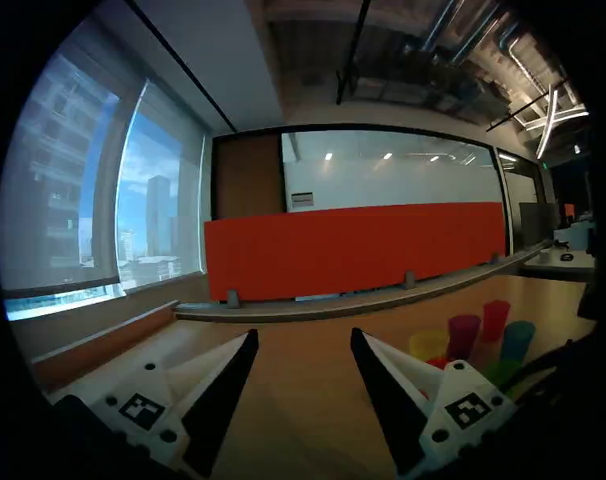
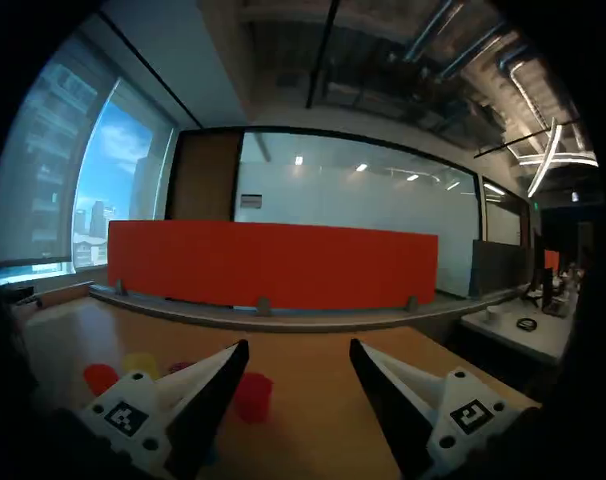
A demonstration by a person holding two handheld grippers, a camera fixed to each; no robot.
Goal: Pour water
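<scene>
Our left claw (image 1: 303,331) is spread wide with nothing between its fingers, hanging low over the wooden tabletop (image 1: 303,432). Our right claw (image 2: 298,343) is likewise spread and empty. From the left claw the cups (image 1: 471,344) lie off to the right, partly hidden behind its right-hand finger. From the right claw they lie to the left, so we judge the cluster stands between our two hands. In the left gripper view we make out a yellow cup (image 1: 427,344), a magenta cup (image 1: 463,334), a red cup (image 1: 495,318) and a teal cup (image 1: 517,340), packed close together. In the right gripper view one pinkish-red cup (image 2: 253,396) stands just beside the claw's left finger, apart from the others. It looks to us the readiest to reach, with a small swing leftward. All the cups stand upright, long axis vertical, mouths up: small, plain, translucent plastic tumblers. Whether any holds water we cannot tell. Farther back an orange partition (image 1: 351,248) runs along the tabletop's far edge, and a window (image 1: 154,208) stands to the left.
</scene>
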